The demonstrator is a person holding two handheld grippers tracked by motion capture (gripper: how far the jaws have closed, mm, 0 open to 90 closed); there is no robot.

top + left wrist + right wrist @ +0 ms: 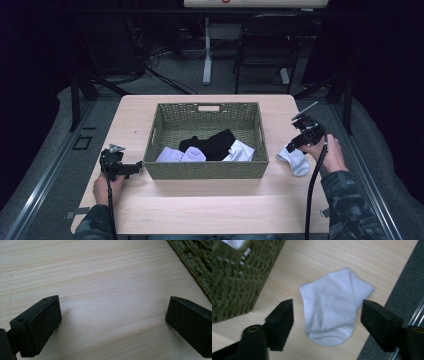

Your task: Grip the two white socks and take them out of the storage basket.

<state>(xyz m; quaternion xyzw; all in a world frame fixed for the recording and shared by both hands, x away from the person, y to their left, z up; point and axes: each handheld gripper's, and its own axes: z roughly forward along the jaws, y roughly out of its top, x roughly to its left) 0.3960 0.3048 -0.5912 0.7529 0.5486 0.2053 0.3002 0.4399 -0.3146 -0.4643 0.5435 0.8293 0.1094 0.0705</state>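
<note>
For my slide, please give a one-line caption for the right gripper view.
Open right claw above a white sock on the wooden table, beside a woven basket.

Socks, basket and grippers, counted

One basket (207, 170) holds three white socks (240, 151) and one black sock (212, 143) (possibly a bundled pair); one more white sock (295, 159) lies on the single table (200, 205); two grippers (131, 169).

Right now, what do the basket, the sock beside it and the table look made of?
Basket: woven fibre, olive, matte, probably seagrass or wicker; braided strands show.
Sock: soft white knit, likely cotton; fine fuzzy texture, limp folds.
Table: pale wood or wood-look laminate; grain lines, slight sheen.
</note>
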